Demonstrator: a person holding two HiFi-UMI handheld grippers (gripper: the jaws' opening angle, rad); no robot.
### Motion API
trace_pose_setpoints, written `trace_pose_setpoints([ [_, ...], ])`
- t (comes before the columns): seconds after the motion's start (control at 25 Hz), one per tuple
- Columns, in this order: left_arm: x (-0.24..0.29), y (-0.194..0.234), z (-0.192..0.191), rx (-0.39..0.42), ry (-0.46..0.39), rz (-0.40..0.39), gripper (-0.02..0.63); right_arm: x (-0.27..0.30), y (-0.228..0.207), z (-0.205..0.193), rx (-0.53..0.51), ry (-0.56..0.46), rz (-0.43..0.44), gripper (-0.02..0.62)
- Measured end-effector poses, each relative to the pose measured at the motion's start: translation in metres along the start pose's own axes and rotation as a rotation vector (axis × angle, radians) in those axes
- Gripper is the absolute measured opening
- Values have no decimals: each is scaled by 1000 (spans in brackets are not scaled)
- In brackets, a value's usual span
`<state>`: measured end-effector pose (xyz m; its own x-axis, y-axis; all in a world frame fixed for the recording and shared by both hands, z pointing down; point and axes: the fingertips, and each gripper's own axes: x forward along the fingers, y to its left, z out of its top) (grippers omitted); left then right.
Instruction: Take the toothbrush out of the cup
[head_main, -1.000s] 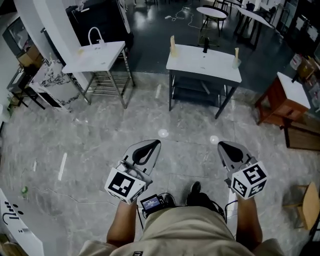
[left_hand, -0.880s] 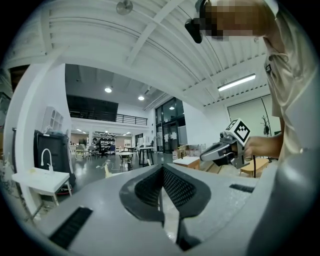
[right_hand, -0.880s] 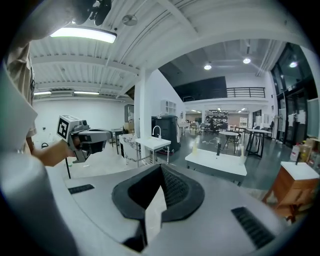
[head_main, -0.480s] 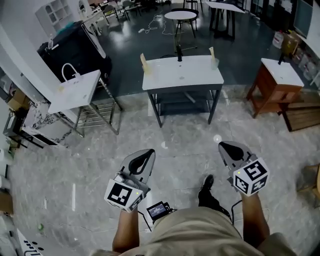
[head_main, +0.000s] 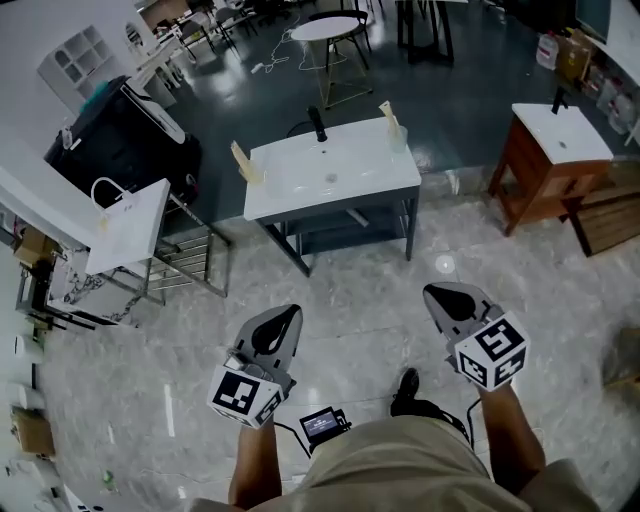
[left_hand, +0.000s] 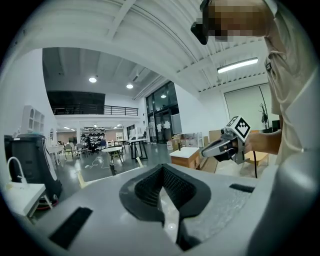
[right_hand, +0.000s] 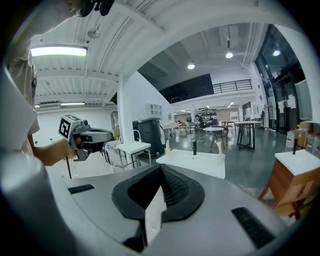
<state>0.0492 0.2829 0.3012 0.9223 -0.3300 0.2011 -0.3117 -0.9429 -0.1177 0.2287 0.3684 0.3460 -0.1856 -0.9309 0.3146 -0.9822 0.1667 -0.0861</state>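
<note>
A white sink vanity (head_main: 345, 185) stands several steps ahead on the marble floor, with a black tap (head_main: 318, 125) at its back edge. A clear cup (head_main: 398, 136) at its back right corner holds a pale toothbrush (head_main: 387, 110). A second pale upright item (head_main: 243, 162) stands at the left corner. My left gripper (head_main: 290, 315) and right gripper (head_main: 432, 293) are held side by side at waist height, far short of the vanity, both shut and empty. The right gripper view shows the vanity (right_hand: 192, 161) and the cup (right_hand: 219, 148) in the distance.
A white side table (head_main: 125, 225) on a metal frame stands at the left, with a black cabinet (head_main: 120, 135) behind it. A wooden cabinet with a white top (head_main: 555, 150) is at the right. A round table (head_main: 330, 28) stands further back. My shoe (head_main: 405, 385) is below.
I have walked forward across the floor. The vanity has come nearer and swung left in the head view, and both grippers stay shut in front of me.
</note>
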Motion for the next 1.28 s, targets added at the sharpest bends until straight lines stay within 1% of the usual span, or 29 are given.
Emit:
trace_pose_setpoints([
  [0.16,68,-11,15,11,-3,-36,6,0,-56,4,7,-6,-7,5],
  [0.36,117,-29,39,50,15,-89,5,-19,-100,13,40,-35,-39,5],
  [0.6,161,-39,54,97,14,-133,5,-32,-139,7,77,-66,-90,5],
  [0.76,192,-35,49,96,9,-181,5,-25,-158,3,94,-63,-125,5],
  [0.96,228,-19,50,84,-6,-226,5,-7,-184,7,101,-43,-165,5],
  [1.08,248,7,51,71,-18,-229,5,17,-200,17,95,-34,-180,5],
  [1.28,280,58,42,39,-22,-234,5,71,-229,38,91,-22,-198,5],
])
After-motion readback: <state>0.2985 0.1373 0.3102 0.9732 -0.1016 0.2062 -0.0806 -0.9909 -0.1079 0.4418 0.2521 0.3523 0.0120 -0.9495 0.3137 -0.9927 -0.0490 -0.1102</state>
